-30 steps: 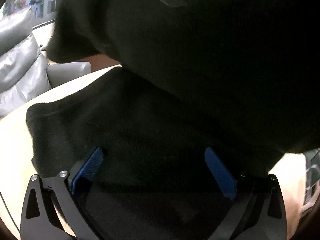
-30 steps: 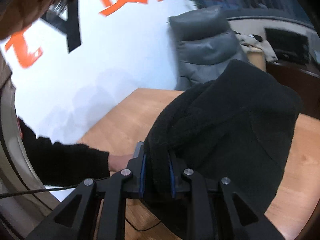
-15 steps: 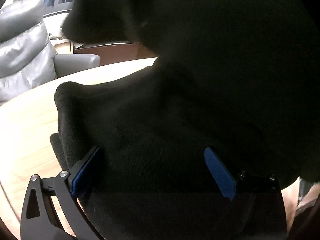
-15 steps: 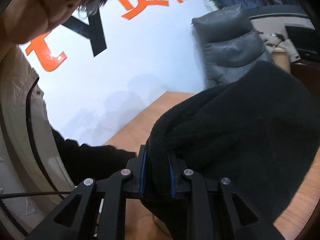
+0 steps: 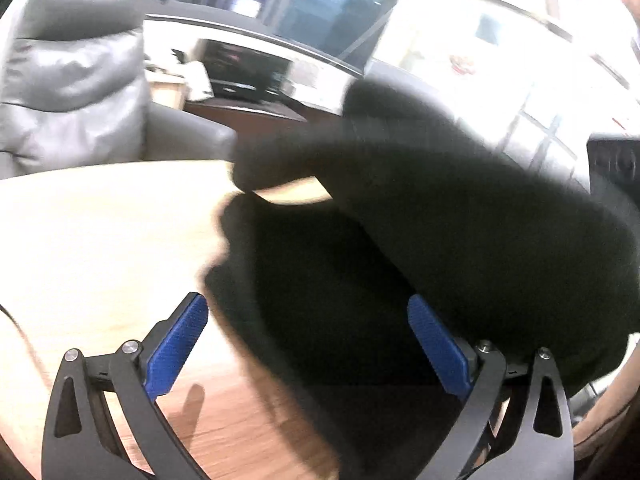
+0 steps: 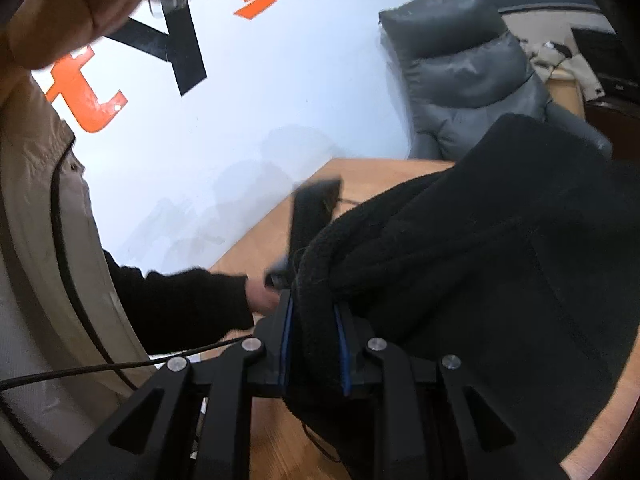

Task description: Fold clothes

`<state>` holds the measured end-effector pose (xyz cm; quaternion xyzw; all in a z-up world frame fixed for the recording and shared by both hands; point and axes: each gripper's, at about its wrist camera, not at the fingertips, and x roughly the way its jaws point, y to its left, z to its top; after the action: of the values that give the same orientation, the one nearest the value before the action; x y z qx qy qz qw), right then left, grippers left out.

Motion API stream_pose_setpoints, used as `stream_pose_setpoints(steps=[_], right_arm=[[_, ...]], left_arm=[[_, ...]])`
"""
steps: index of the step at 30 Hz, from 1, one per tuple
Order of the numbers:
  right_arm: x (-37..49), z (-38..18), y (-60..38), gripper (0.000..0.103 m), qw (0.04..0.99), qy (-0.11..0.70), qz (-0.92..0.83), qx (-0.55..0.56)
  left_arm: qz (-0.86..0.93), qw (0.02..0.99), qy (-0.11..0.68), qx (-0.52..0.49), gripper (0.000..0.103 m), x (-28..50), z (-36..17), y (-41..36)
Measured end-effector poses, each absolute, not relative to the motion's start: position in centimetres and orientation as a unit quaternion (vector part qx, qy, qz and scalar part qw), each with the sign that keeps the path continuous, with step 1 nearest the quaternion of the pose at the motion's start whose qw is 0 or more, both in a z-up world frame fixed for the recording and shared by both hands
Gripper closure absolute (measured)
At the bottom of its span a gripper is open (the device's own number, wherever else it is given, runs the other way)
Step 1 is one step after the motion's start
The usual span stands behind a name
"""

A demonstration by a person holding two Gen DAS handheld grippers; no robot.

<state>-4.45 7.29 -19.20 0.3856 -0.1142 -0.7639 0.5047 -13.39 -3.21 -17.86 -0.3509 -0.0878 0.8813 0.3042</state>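
The right gripper (image 6: 314,344) clamps the black fleece (image 6: 500,280) over the wooden table (image 5: 100,232); the left gripper (image 5: 308,344) gapes wide beside it, grey armchair (image 5: 76,92) behind.

Each claw (image 5: 308,344) (image 6: 314,346) has black linkage arms, silver screws and ribbed blue pads (image 5: 176,346); the sleeve (image 6: 180,308) is black.

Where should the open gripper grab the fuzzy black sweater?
Probably the loose edge lying on the table, coming in low from the left gripper's side. That edge is thin and free, so open fingers could slide around it. The right gripper already pinches another thick fold of the sweater.
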Motion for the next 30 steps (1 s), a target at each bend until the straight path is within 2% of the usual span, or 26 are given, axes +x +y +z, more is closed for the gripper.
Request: stream_pose_setpoints(steps=[2,7,9,10,11,12,13,14,16,20,25,30], right_arm=[[-4.5,-20.7,6.2,0.084,0.502,-0.108,-0.759,0.4],[-4.3,-24.1,2.3,0.082,0.48,-0.029,-0.758,0.441],[-3.9,-24.2,1.3,0.077,0.472,-0.001,-0.763,0.442],[-3.6,-23.9,1.0,0.067,0.47,0.006,-0.764,0.441],[-3.4,-23.4,0.9,0.051,0.471,0.006,-0.764,0.441],[-3.0,-22.8,1.0,0.044,0.472,0.003,-0.764,0.439],[-2.4,-21.9,1.2,0.032,0.472,-0.001,-0.768,0.434],[-1.8,-20.9,1.5,0.026,0.471,-0.004,-0.771,0.428],[-0.7,-18.8,3.0,0.022,0.487,-0.043,-0.767,0.416],[1.1,-15.9,7.0,0.019,0.481,-0.104,-0.755,0.432],[4.5,-13.8,12.0,0.019,0.443,-0.119,-0.745,0.484],[7.4,-12.2,17.9,0.019,0.346,-0.108,-0.781,0.508]], left_arm=[[0.889,0.287,-0.089,-0.345,0.002,-13.7,-16.9,-4.5],[0.905,0.265,-0.079,-0.322,0.002,-12.6,-14.2,-6.6],[0.906,0.266,-0.08,-0.319,0.002,-12.4,-12.6,-6.5],[0.905,0.271,-0.08,-0.317,0.002,-12.3,-11.6,-6.3],[0.904,0.276,-0.081,-0.315,0.001,-12.2,-10.5,-6.1],[0.902,0.285,-0.082,-0.314,0.0,-12.1,-9.4,-5.9],[0.897,0.3,-0.086,-0.313,0.0,-12.0,-8.2,-5.3],[0.89,0.319,-0.089,-0.313,0.0,-12.0,-7.2,-4.6],[0.87,0.368,-0.085,-0.317,0.0,-12.4,-5.8,-2.1],[0.82,0.439,-0.006,-0.368,0.0,-12.3,-6.3,4.5],[0.763,0.414,0.093,-0.488,0.003,-12.0,-13.2,7.9],[0.769,0.375,0.134,-0.5,0.0,-10.1,-16.1,6.1]])
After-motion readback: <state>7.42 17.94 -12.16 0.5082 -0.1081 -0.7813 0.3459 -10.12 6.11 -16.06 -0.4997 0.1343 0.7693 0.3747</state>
